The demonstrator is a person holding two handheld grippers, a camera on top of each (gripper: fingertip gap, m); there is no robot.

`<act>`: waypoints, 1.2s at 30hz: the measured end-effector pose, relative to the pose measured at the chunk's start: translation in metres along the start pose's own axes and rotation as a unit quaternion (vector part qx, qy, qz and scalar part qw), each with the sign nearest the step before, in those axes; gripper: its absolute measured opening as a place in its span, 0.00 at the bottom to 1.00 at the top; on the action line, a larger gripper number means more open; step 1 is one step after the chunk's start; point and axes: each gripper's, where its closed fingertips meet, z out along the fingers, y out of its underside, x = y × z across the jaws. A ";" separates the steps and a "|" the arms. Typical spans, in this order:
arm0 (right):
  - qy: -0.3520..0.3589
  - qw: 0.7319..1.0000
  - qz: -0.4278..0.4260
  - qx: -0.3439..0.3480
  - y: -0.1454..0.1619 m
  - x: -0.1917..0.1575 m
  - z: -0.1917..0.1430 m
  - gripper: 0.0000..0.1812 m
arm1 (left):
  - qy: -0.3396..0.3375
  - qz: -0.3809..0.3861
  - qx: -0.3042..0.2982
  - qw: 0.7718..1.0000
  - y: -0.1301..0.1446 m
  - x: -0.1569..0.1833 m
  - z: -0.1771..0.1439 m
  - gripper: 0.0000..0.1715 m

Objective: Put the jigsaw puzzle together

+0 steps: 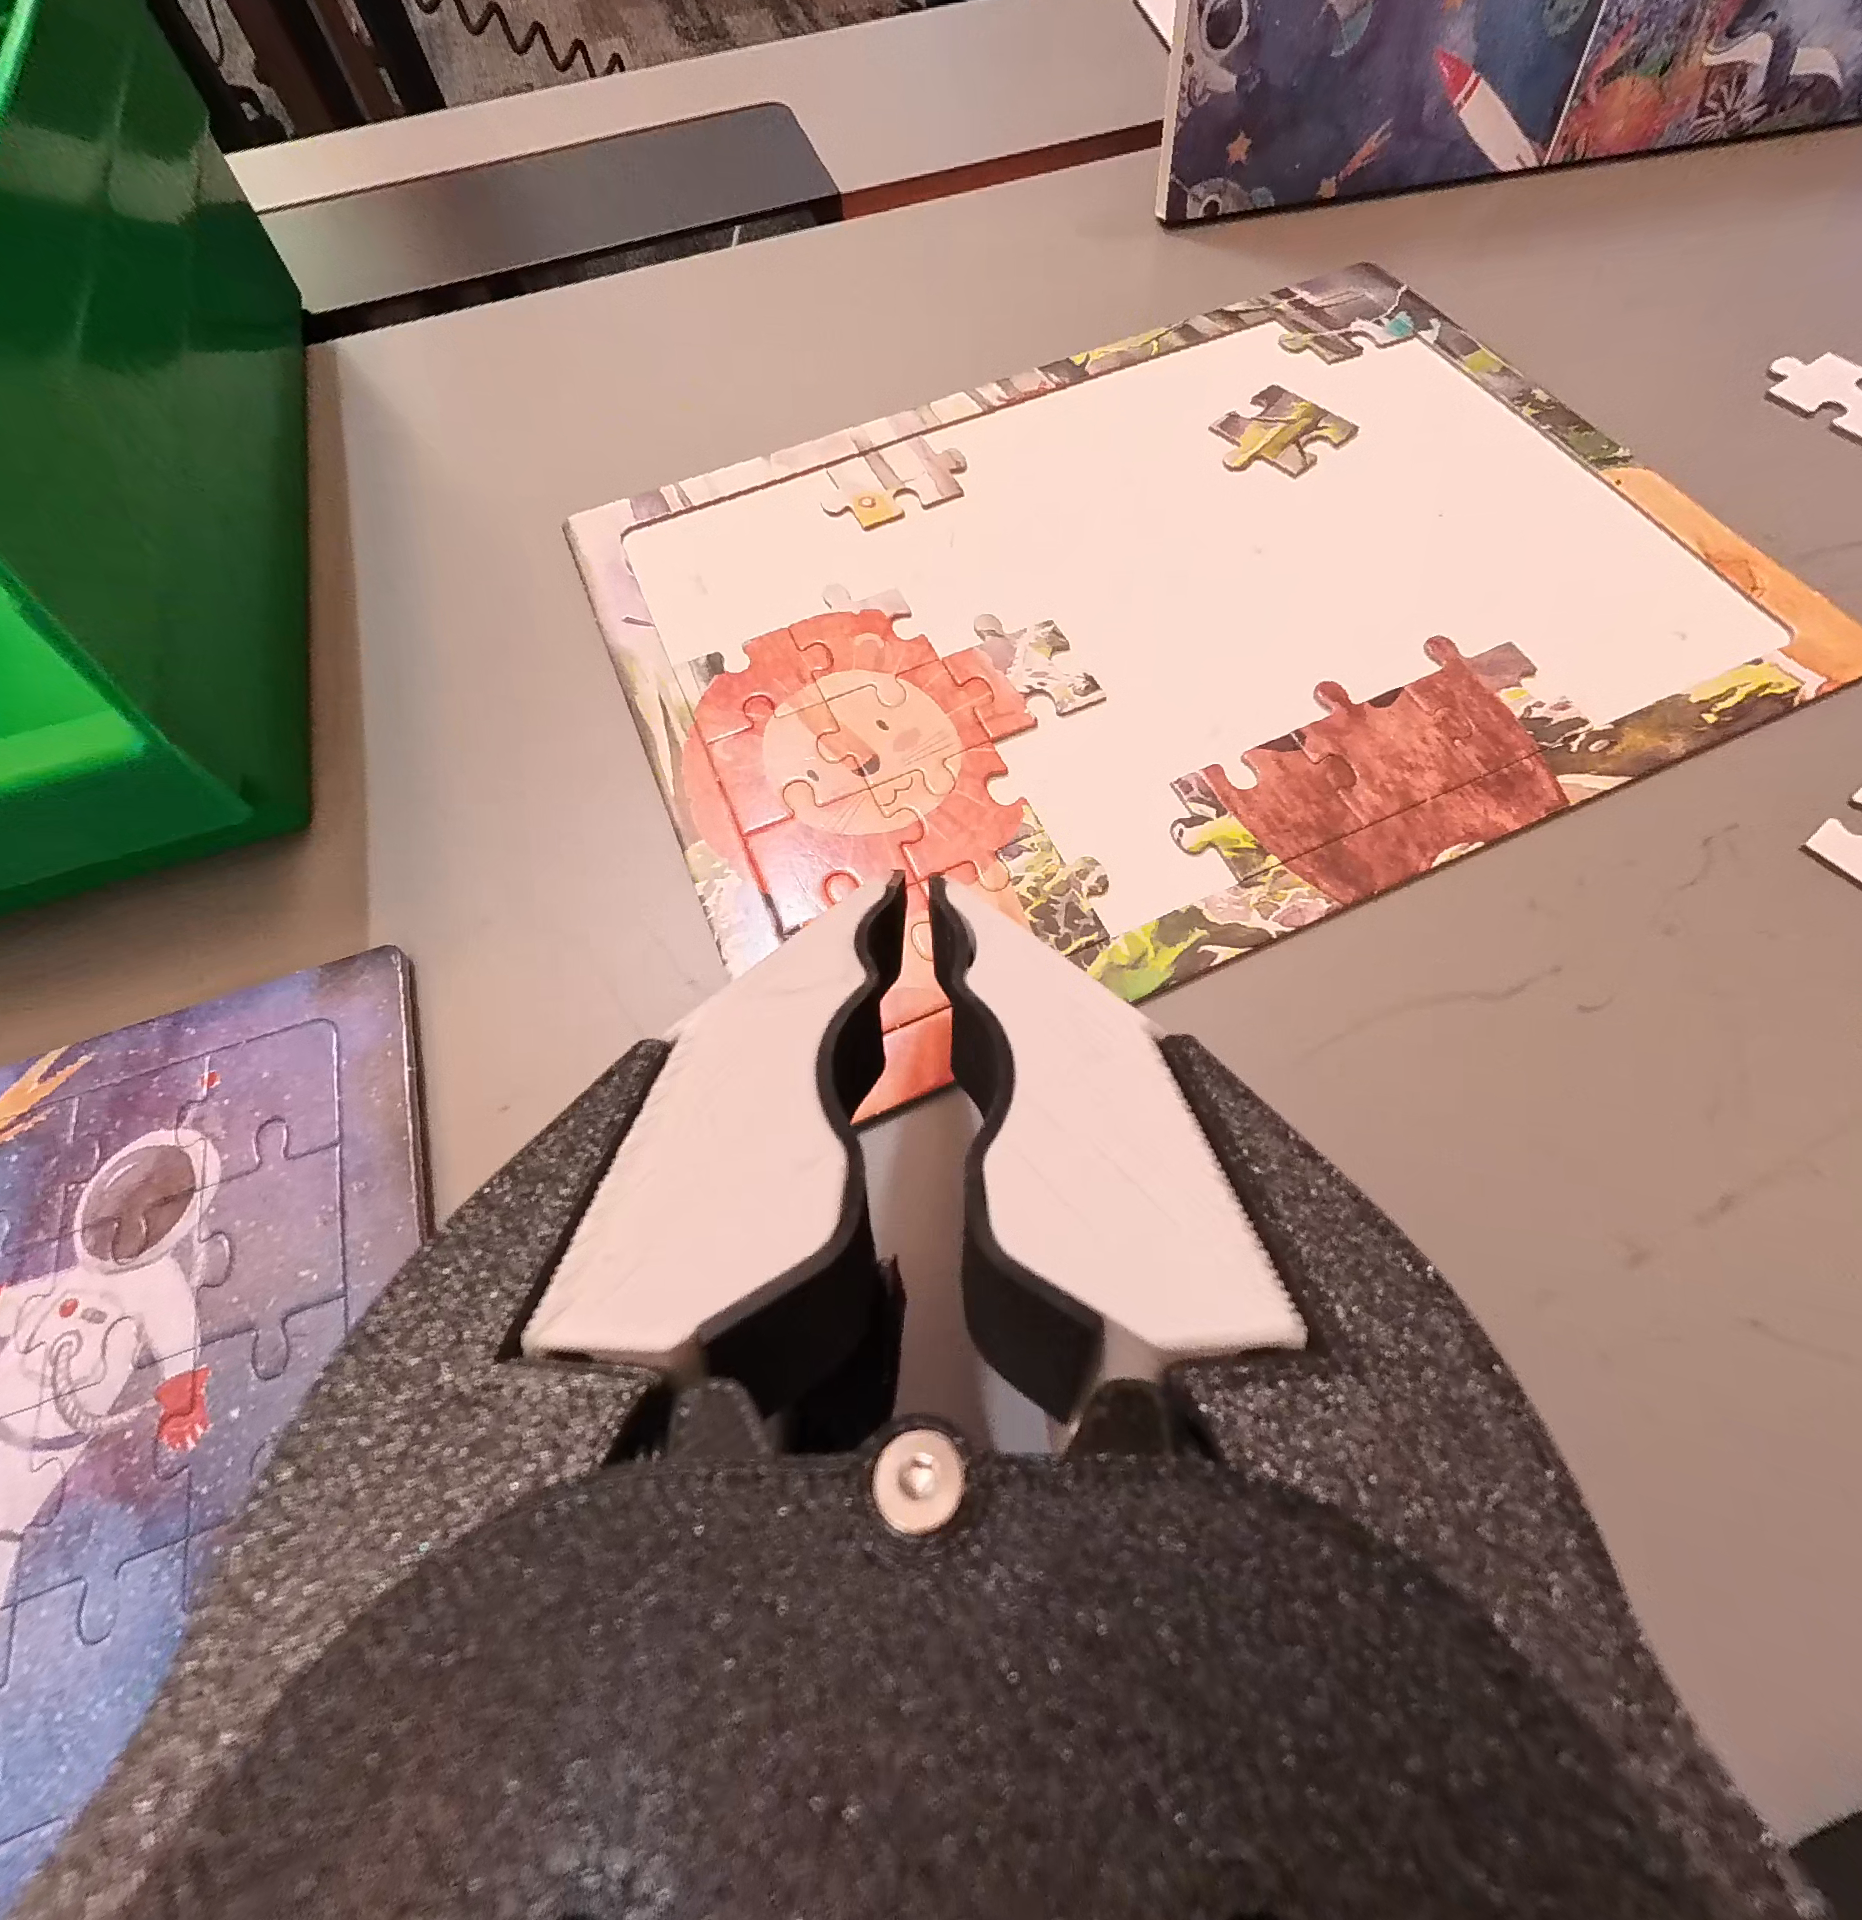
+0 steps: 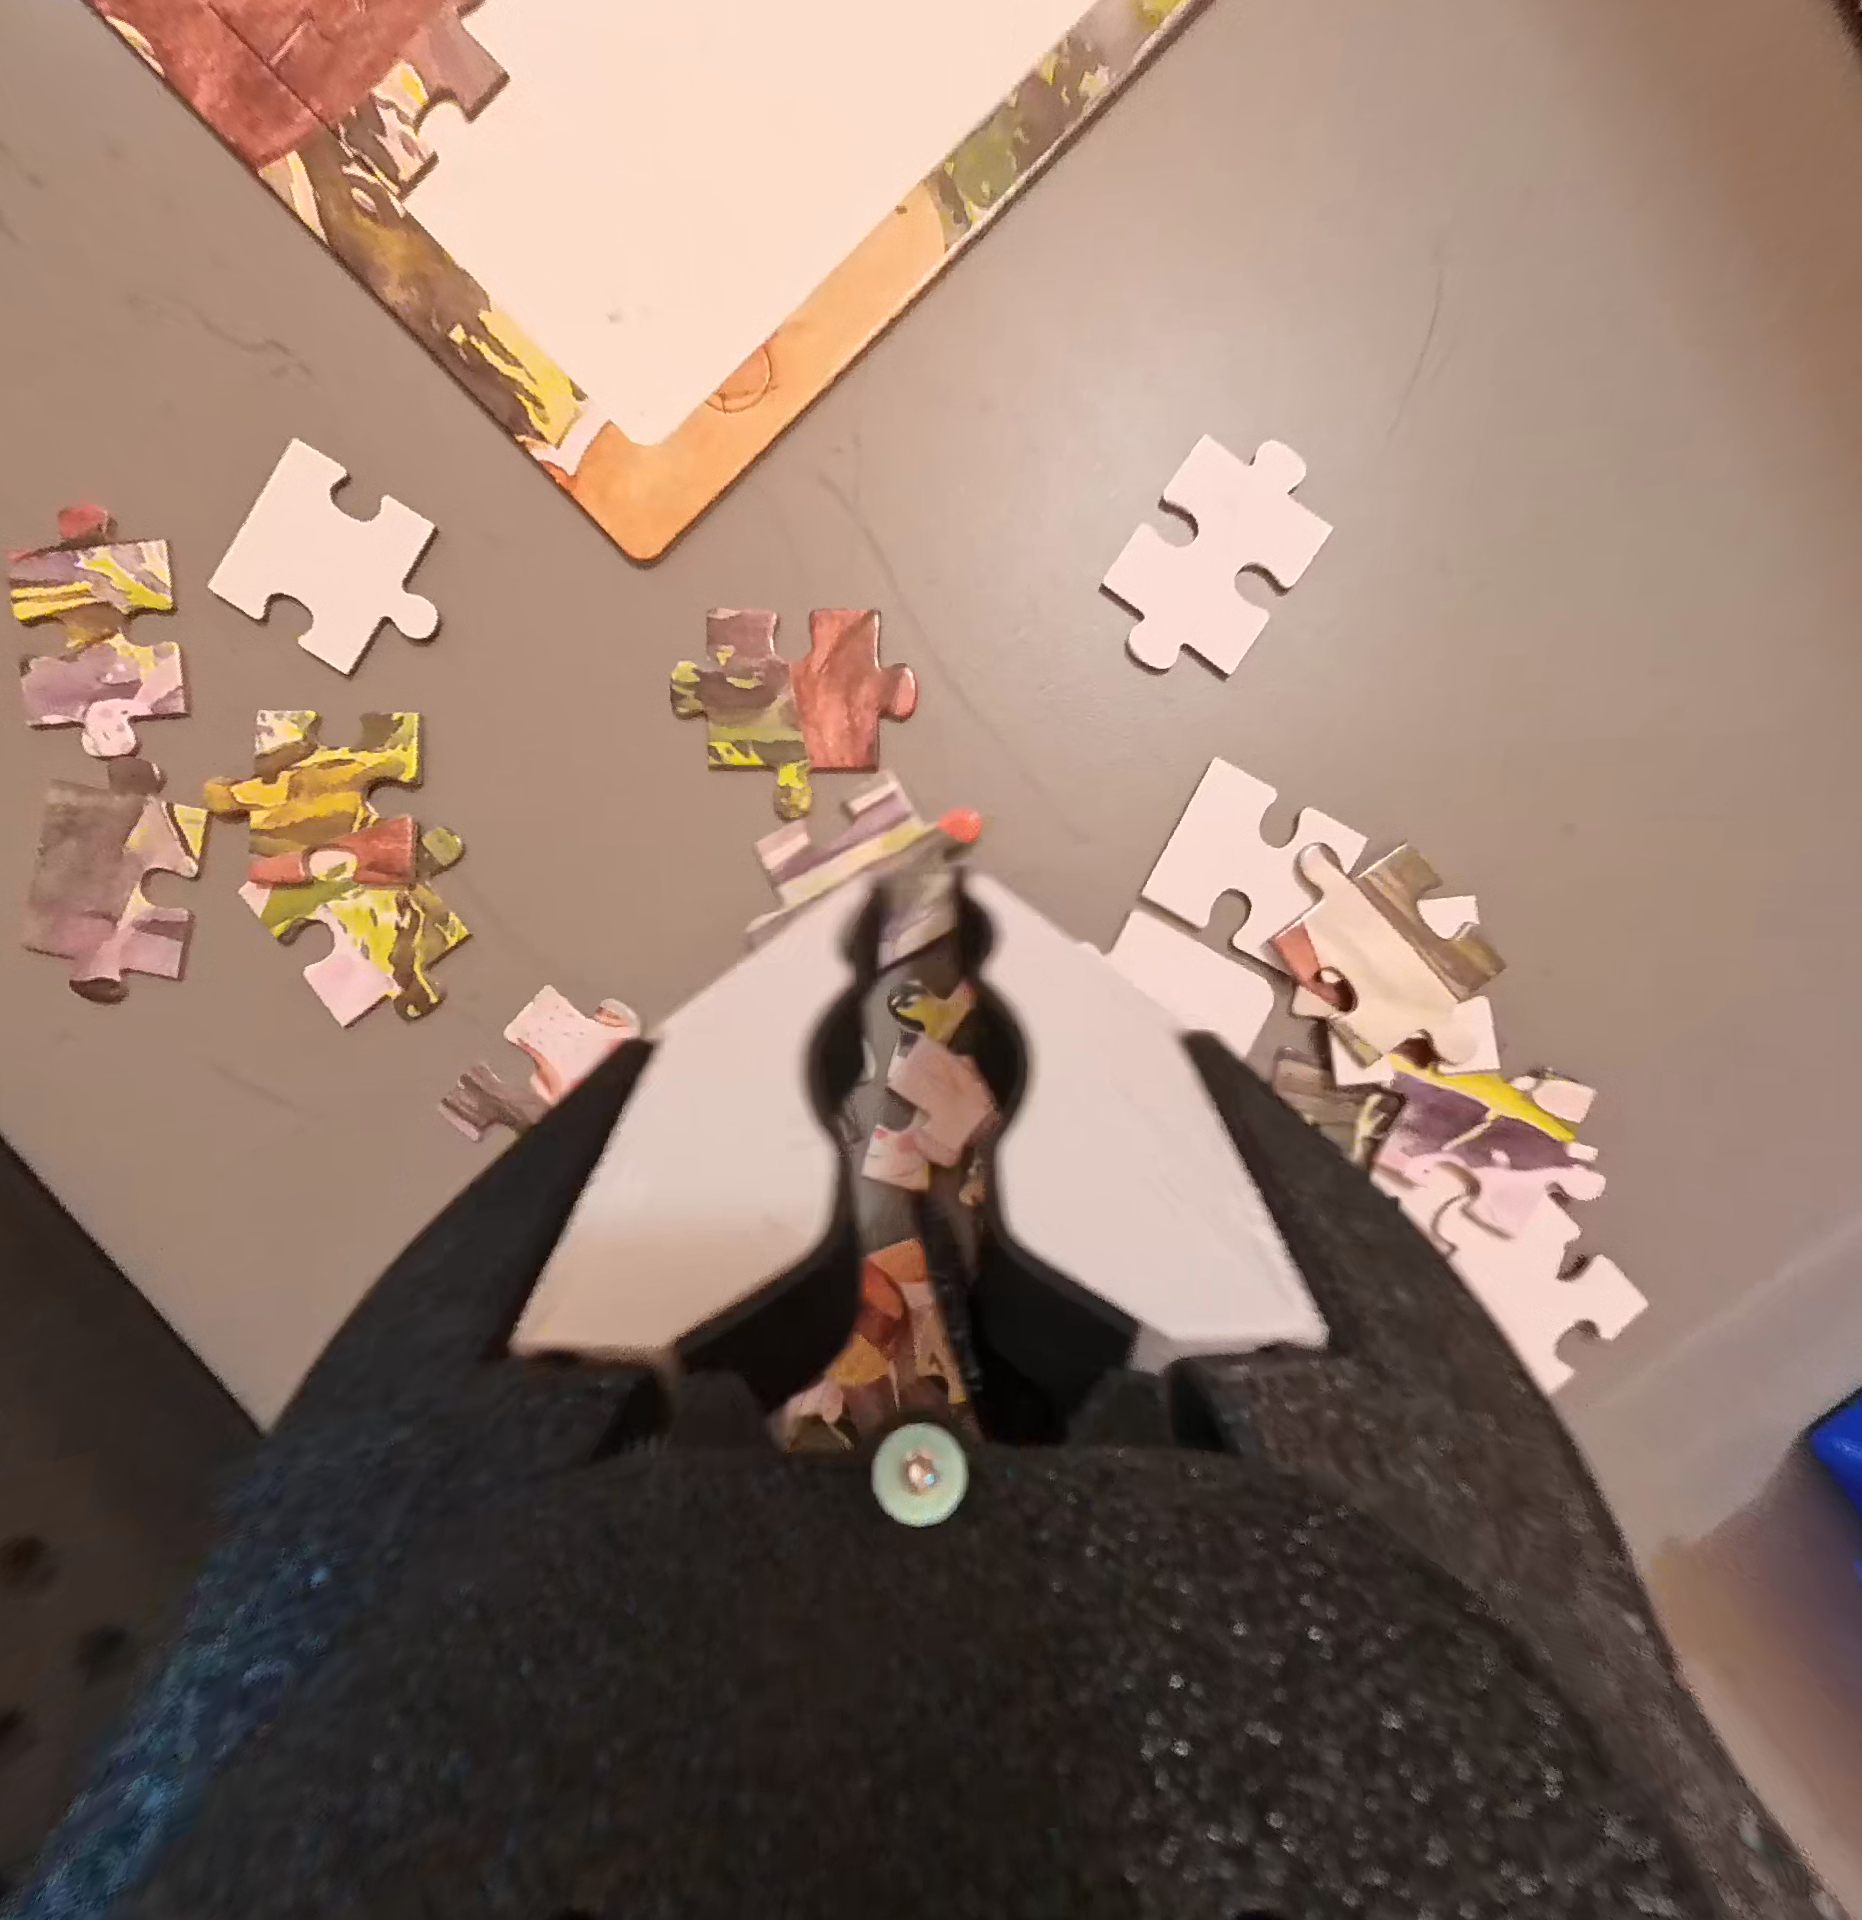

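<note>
Picked a striped grey cardboard piece [image 2: 873,844] in right claw [image 2: 919,883], squeezed tight; next, carried to the puzzle tray [image 1: 1727,634]; left claw [image 1: 914,881] almost closed, empty.

Your jigsaw puzzle [image 1: 1218,623] lies flat, only partly filled.
You can see a lion face and a brown patch fitted in; loose pieces [image 2: 314,852] lie scattered beside it, some white side up.

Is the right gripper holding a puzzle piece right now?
Yes. The right gripper is shut on a puzzle piece among the loose ones.
</note>
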 end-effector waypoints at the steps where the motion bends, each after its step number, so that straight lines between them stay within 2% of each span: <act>1: 0.006 1.000 -0.007 0.006 -0.003 0.000 -0.003 0.00 | 0.000 0.001 0.000 1.000 0.000 0.000 0.000 0.02; 4: 0.004 0.999 -0.021 0.025 -0.014 -0.007 -0.012 0.01 | 0.000 0.001 -0.001 1.000 0.000 0.000 0.000 0.02; 7: 0.011 1.000 -0.018 0.013 -0.012 -0.005 -0.015 0.05 | 0.000 0.001 -0.001 1.000 0.000 0.000 0.000 0.02; 9: 0.018 1.000 -0.002 0.004 -0.008 0.002 -0.013 0.11 | 0.000 0.001 -0.001 1.000 0.000 0.000 0.000 0.02; 11: 0.020 1.000 0.021 -0.010 -0.002 0.008 -0.007 0.24 | 0.000 0.002 -0.001 1.000 0.000 0.001 0.000 0.02; 14: 0.025 0.999 0.033 -0.018 0.003 0.012 0.001 0.27 | 0.000 0.002 -0.001 1.000 0.000 0.001 0.000 0.02; 19: -0.006 0.999 0.052 -0.004 0.001 0.001 0.005 0.19 | 0.001 0.003 -0.001 1.000 0.000 0.001 0.000 0.02; 22: -0.021 0.999 0.043 -0.003 0.002 -0.009 0.004 0.29 | 0.000 0.004 -0.002 1.000 0.000 0.001 0.001 0.02; 25: -0.029 0.999 0.037 -0.007 0.005 -0.016 0.002 0.30 | 0.000 0.004 -0.002 1.000 0.000 0.001 0.000 0.02; 27: -0.036 0.999 0.031 -0.013 0.009 -0.021 -0.001 0.26 | 0.000 0.004 -0.002 1.000 0.000 0.001 0.000 0.02; 33: -0.001 0.999 -0.001 -0.032 0.017 -0.017 -0.004 0.19 | 0.000 0.006 -0.002 1.000 0.001 0.001 0.001 0.02; 36: 0.041 0.999 0.004 -0.011 0.020 0.001 -0.024 0.19 | 0.000 0.005 -0.002 1.000 0.000 0.001 0.000 0.02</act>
